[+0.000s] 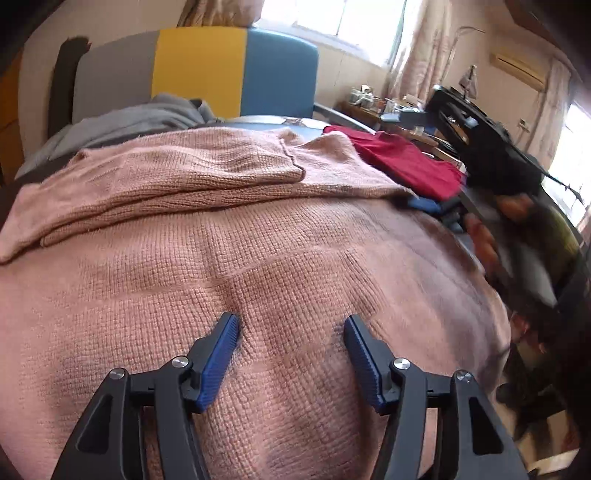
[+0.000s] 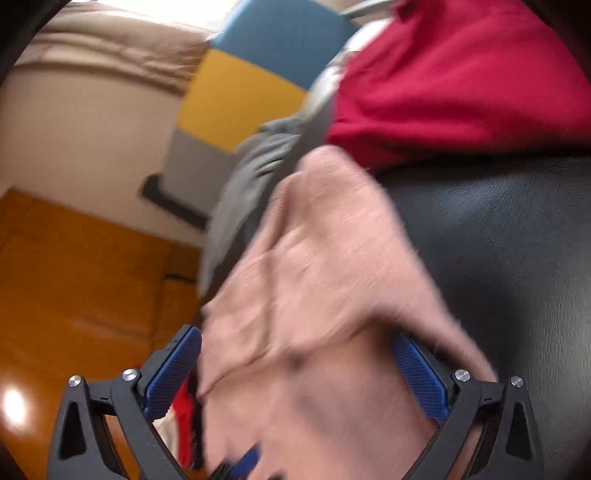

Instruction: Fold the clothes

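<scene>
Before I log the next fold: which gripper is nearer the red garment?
Right. The right gripper is at the pink sweater's edge beside the red garment; the left gripper sits mid-sweater, farther away.

A chair back (image 1: 199, 70) in grey, yellow and blue panels stands at the far side. Right of it, curtains (image 1: 417, 51) frame a bright window (image 1: 354, 22); further right, an air conditioner (image 1: 517, 68) hangs on the wall above a cluttered desk (image 1: 373, 110)
</scene>
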